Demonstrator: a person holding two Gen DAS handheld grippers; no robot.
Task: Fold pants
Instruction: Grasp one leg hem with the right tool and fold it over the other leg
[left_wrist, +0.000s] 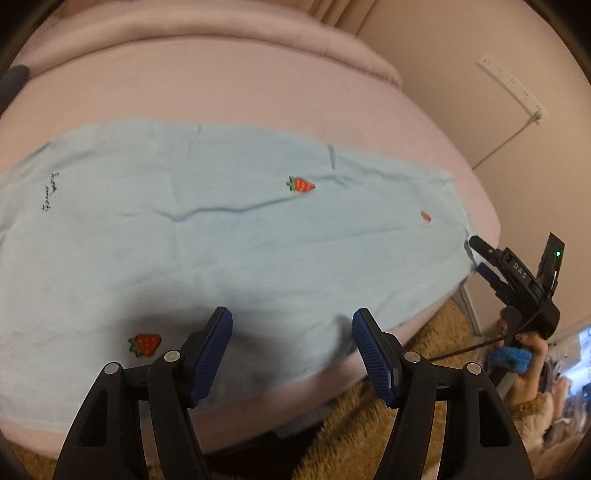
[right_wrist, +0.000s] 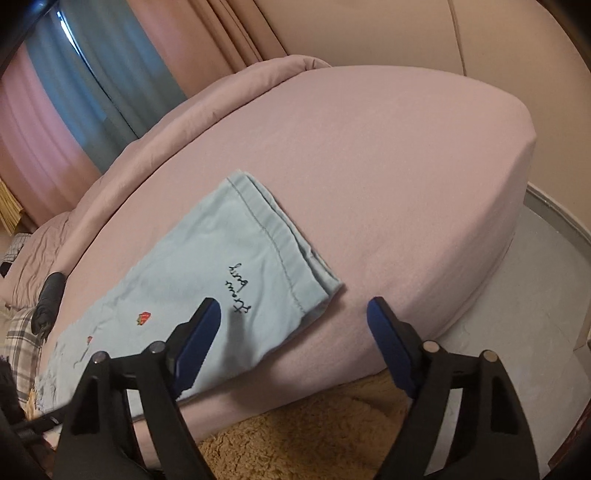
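Pink bedding (right_wrist: 388, 177) covers a bed by curtains (right_wrist: 92, 74). Pale blue pants (left_wrist: 221, 229) lie flat along its near edge, strawberry patches and script embroidered. Left gripper (left_wrist: 291, 350) and right gripper (right_wrist: 293, 332) hover with jaws spread, holding nothing.

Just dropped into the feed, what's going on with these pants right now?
The light blue pants lie flat along the edge of the pink bed, legs apparently stacked. The left gripper is open above the near edge, holding nothing. The right gripper is open too, near the hem corner. No cross fold is made yet.
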